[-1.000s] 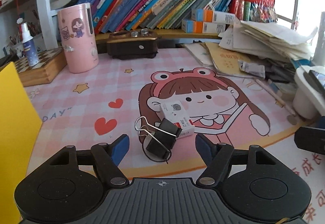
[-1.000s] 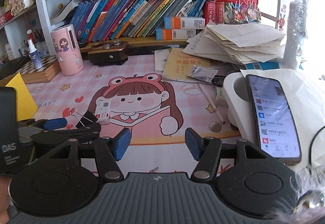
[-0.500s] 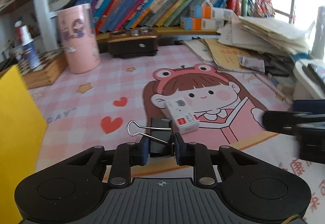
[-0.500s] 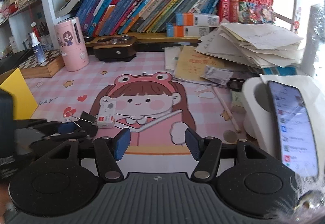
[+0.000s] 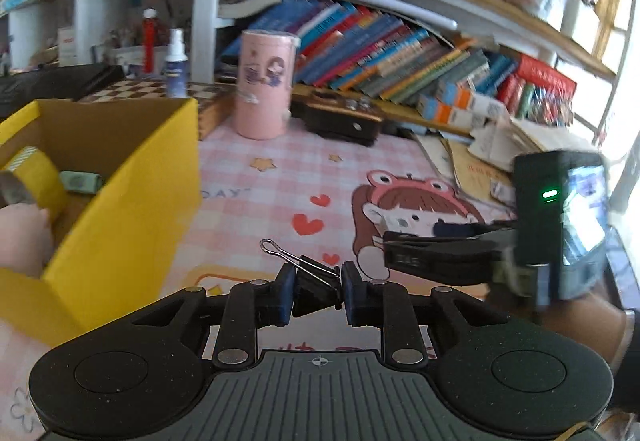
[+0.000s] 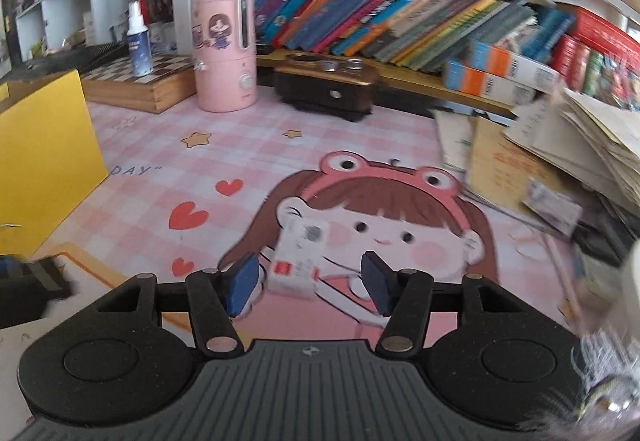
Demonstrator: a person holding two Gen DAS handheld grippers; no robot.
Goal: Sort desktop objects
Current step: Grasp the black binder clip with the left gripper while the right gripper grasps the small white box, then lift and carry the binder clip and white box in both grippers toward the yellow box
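Binder clip lifted, box approached

Your left gripper (image 5: 317,291) clenched the black binder clip (image 5: 316,287) beside the yellow box (image 5: 132,201); your right gripper (image 6: 310,281), closing but still released, straddled the small white box (image 6: 298,261).

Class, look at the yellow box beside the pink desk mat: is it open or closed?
Open. The yellow box has no lid on top, and a tape roll shows inside it.
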